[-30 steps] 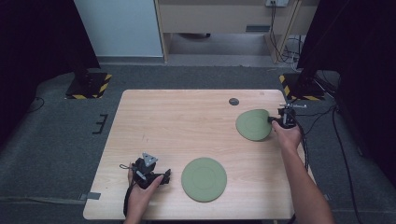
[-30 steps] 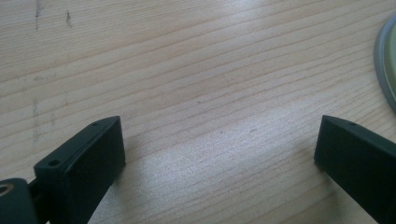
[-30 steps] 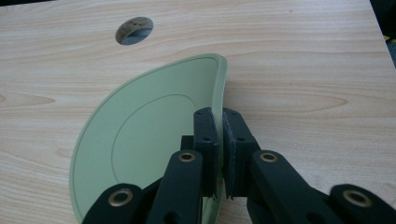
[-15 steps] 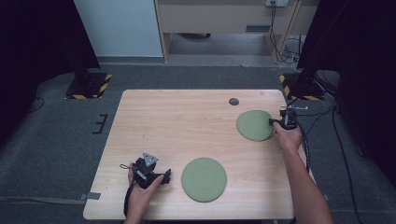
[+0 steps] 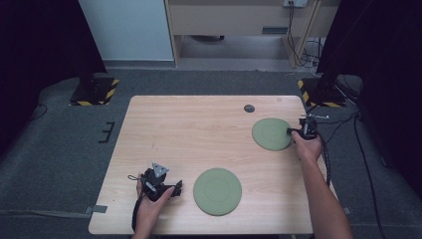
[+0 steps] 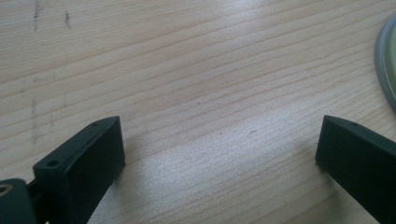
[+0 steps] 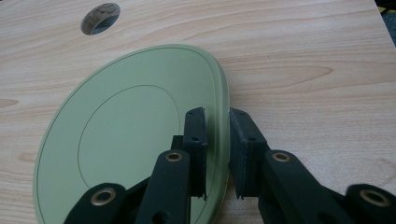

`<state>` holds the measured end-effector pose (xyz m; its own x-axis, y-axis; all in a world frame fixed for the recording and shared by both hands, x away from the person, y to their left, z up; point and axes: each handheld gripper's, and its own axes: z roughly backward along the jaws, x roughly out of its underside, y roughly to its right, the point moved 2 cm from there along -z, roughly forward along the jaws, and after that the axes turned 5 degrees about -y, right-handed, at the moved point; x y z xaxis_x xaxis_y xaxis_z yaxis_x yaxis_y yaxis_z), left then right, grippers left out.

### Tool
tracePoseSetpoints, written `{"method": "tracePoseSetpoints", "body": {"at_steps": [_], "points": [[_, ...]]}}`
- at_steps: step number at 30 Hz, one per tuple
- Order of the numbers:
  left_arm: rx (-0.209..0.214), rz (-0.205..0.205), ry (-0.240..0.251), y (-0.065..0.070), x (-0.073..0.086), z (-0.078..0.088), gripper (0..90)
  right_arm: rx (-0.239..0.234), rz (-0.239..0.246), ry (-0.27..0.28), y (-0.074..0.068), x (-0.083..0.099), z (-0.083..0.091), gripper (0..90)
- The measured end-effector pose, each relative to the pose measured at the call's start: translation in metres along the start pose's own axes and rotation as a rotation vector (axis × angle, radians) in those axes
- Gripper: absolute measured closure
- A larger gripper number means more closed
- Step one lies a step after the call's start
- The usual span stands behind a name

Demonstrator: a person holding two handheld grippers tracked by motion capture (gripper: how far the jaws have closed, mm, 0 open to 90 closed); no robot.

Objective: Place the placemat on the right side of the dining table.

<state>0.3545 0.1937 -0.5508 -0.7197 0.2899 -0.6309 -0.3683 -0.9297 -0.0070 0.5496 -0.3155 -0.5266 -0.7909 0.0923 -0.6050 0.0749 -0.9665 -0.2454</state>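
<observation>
Green plate [image 7: 126,140] rim sits between the right gripper [image 7: 217,154] jaws, which have just been easing apart, barely gripping now | far right of the wooden table [image 5: 189,129] | looks stiff, light, slick, probably chips; grab the rim edge | left gripper [image 6: 219,154] wide open, empty, near left | second plate [image 5: 217,191] near middle

Bright overhead light on the table [image 5: 199,129], dark surroundings, soft shadows, pale glare, gripper views slightly blurred

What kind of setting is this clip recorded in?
Probably a lab or test room, not a home: a bare wooden table on grey carpet, hazard-striped stand bases beside it, dark curtains, and loose cables along the back wall.
</observation>
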Motion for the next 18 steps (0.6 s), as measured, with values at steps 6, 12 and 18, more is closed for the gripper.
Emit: {"method": "tracePoseSetpoints", "body": {"at_steps": [6, 12, 18], "points": [[0.0, 0.001, 0.0, 0.0001, 0.0, 0.0, 0.6, -0.001, -0.003, -0.002, 0.0015, 0.0007, -0.0002, 76.8], [0.001, 0.001, 0.0, 0.0001, 0.0, 0.0, 0.6, 0.005, -0.007, -0.002, 0.0023, 0.0014, -0.0011, 74.8], [0.0, 0.001, 0.0, 0.0, 0.0, 0.0, 0.6, 0.019, -0.007, 0.001, 0.0065, 0.0028, -0.0004, 72.9]]}}
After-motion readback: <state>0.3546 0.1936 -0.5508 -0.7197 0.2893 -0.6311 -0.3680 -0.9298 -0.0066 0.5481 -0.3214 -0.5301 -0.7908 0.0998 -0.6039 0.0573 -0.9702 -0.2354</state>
